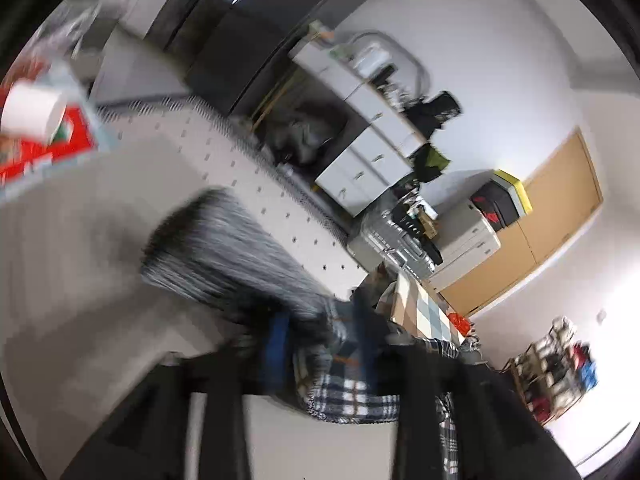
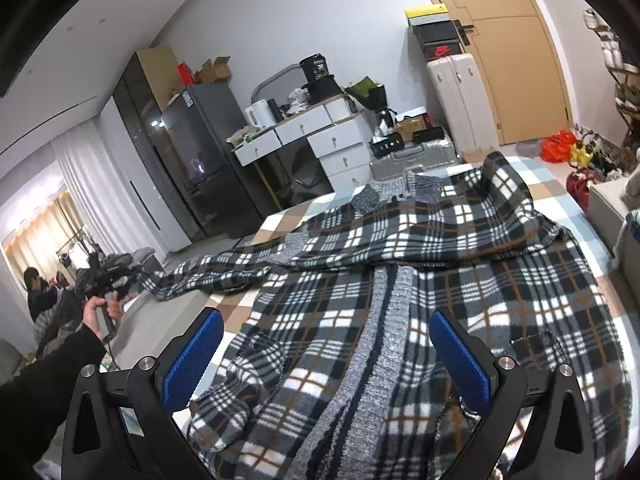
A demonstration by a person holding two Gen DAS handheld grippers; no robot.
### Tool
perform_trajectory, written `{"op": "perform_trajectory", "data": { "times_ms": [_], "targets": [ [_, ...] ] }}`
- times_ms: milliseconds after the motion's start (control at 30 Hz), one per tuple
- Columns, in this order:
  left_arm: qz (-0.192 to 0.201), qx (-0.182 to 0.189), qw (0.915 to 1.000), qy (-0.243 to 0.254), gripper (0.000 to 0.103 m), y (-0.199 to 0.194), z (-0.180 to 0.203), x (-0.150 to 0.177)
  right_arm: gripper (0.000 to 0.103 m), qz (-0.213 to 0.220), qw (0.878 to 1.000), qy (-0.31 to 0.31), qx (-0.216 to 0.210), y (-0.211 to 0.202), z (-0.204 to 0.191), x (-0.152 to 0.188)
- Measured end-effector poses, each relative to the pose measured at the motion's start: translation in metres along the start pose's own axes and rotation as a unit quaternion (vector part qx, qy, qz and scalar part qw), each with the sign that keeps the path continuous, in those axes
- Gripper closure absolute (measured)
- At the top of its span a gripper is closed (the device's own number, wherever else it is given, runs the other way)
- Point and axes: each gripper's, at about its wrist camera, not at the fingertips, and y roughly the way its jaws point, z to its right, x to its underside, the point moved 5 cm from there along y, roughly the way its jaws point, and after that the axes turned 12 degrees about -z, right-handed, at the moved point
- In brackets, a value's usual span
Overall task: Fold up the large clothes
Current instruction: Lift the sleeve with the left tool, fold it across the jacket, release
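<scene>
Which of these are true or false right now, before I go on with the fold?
1. The right gripper stands open above the plaid jacket. True.
2. The jacket is already folded into a square. False: it lies spread out on the checked cover, with one sleeve stretched off to the left.
3. Plaid cloth lies between the fingers of the left gripper. True, though blur hides whether the pads press on it.
4. The wooden door stands wide open. False: it is closed.
5. The white suitcase lies flat on the jacket. False: it stands upright beside the door.
</scene>
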Motion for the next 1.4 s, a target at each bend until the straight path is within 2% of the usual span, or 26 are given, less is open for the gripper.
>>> {"op": "perform_trajectory", "data": {
  "times_ms": [100, 300, 400, 433, 467, 500, 533, 667, 767, 867, 1033, 1167, 1233, 1333, 1400],
  "targets": [
    [0.001, -0.012, 0.9995, -0.031, 0.036, 0.004, -0.012, -0.001, 0.000, 0.000, 1.000, 0.007, -0.002, 0.000, 0.002, 0.000],
    [-0.011, -0.043, 0.9975, -0.056, 0.034, 0.017, -0.006, 0.008, 0.000, -0.004, 1.000, 0.011, -0.002, 0.004, 0.003, -0.001],
    [-0.006, -0.072, 0.9944, -0.077, 0.035, 0.016, -0.007, 0.012, 0.000, -0.009, 1.000, 0.007, -0.001, 0.006, 0.001, -0.001],
    [-0.005, -0.080, 0.9936, -0.079, 0.040, 0.017, -0.006, 0.012, 0.000, -0.010, 1.000, 0.007, -0.004, 0.006, 0.000, 0.000],
    [-0.003, -0.094, 0.9925, -0.078, 0.058, 0.016, -0.005, 0.012, 0.000, -0.011, 1.000, 0.008, -0.007, 0.007, 0.000, 0.000],
    [-0.006, -0.108, 0.9912, -0.076, 0.084, 0.018, -0.004, 0.012, 0.000, -0.011, 1.000, 0.010, -0.010, 0.007, 0.000, -0.001],
    [-0.013, -0.115, 0.9906, -0.072, 0.095, 0.019, -0.002, 0.012, 0.000, -0.012, 1.000, 0.011, -0.012, 0.008, 0.000, -0.001],
    [0.005, -0.105, 0.9936, -0.043, 0.098, 0.008, 0.021, 0.013, 0.000, -0.009, 1.000, 0.015, -0.019, 0.004, 0.000, -0.002],
    [0.034, -0.070, 0.9970, 0.000, 0.098, -0.012, 0.063, 0.006, 0.000, -0.003, 1.000, 0.014, -0.021, -0.002, 0.002, -0.002],
    [0.054, -0.034, 0.9967, 0.050, 0.098, -0.029, 0.111, 0.005, 0.000, 0.002, 1.000, 0.016, -0.026, -0.007, 0.005, -0.003],
    [0.047, 0.028, 0.9869, 0.152, 0.098, -0.039, 0.228, 0.021, 0.000, 0.003, 0.998, 0.030, -0.047, -0.014, 0.011, -0.005],
    [0.005, 0.044, 0.9690, 0.243, 0.098, -0.012, 0.333, 0.061, 0.000, 0.014, 0.998, 0.030, -0.053, -0.025, 0.015, -0.006],
    [-0.029, 0.050, 0.9610, 0.270, 0.098, 0.010, 0.372, 0.084, 0.000, 0.023, 0.998, 0.030, -0.053, -0.032, 0.018, -0.007],
    [-0.081, 0.049, 0.9447, 0.314, 0.098, 0.053, 0.426, 0.129, 0.000, 0.035, 0.998, 0.036, -0.046, -0.044, 0.027, -0.008],
    [-0.119, 0.053, 0.9353, 0.329, 0.098, 0.083, 0.453, 0.158, 0.000, 0.042, 0.996, 0.049, -0.059, -0.052, 0.037, -0.009]
  ]
}}
